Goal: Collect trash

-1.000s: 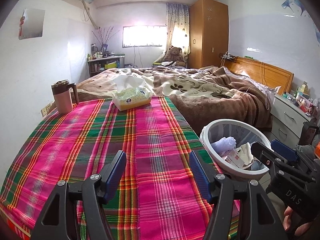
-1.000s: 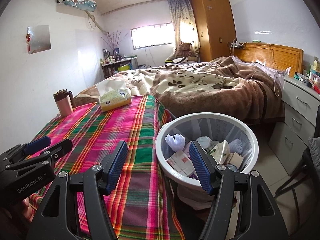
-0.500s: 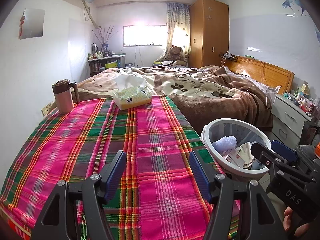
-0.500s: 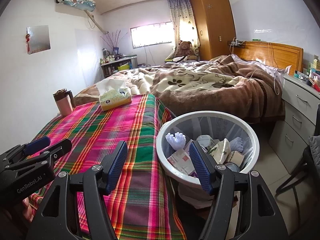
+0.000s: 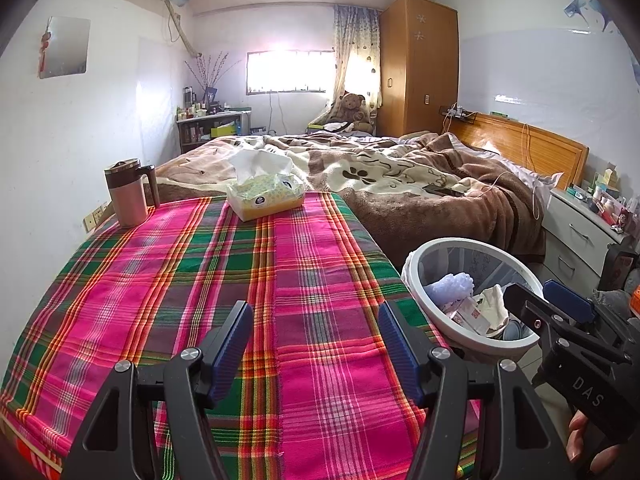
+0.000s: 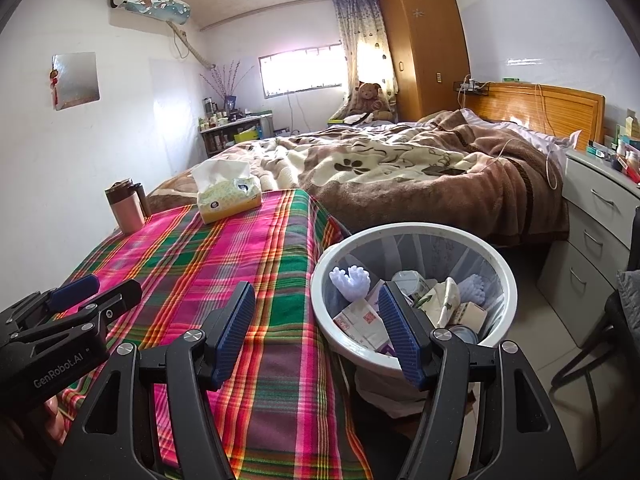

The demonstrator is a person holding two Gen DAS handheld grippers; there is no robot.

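A white waste bin stands beside the table's right edge, holding cartons, paper and pale foam pieces. In the left wrist view the same bin sits at the right. My right gripper hangs open over the table corner and the bin's near rim, nothing between its blue pads. My left gripper is open above the pink and green plaid tablecloth, also empty. Each gripper shows at the edge of the other's view.
A tissue box and a pink lidded mug stand at the table's far end. Behind lies an unmade bed with a brown blanket. White bedside drawers and a dark chair are at the right.
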